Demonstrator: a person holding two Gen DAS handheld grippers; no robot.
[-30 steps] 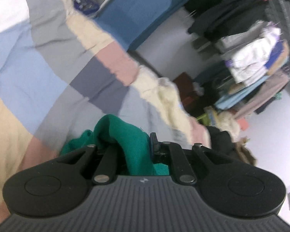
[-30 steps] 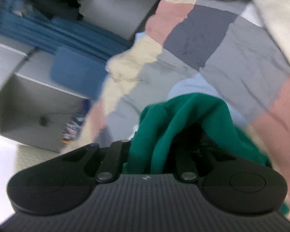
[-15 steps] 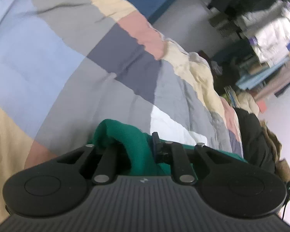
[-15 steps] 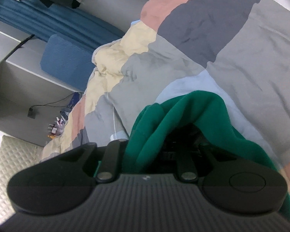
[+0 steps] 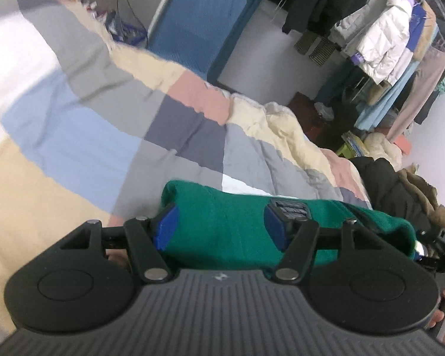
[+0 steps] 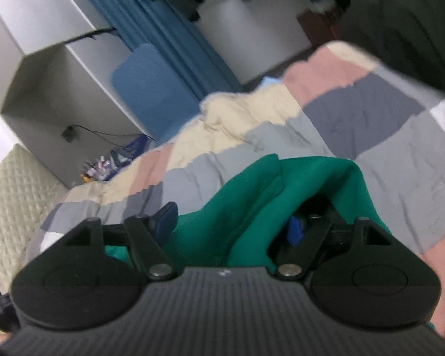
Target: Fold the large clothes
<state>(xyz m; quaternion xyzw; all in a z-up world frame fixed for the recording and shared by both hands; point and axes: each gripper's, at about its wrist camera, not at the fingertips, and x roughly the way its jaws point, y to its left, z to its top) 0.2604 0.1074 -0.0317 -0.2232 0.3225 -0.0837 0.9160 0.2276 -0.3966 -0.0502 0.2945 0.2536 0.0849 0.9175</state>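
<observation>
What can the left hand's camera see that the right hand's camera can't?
Only the left wrist view shows the clothes rack with a white puffy jacket and a brown coat.

Only the right wrist view shows the grey shelf unit and the quilted cream panel.

Both show the green garment lying between open jaws that have just been opening, the patchwork quilt, and the blue cushion.

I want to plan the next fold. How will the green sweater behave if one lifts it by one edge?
Probably floppy: the green sweater sags in soft folds between the open left tongs. It likely grips rather than slips, since the knit looks thick and matte. In the right view its folds bunch loosely on the quilt, so it should drape, not hold shape.
</observation>
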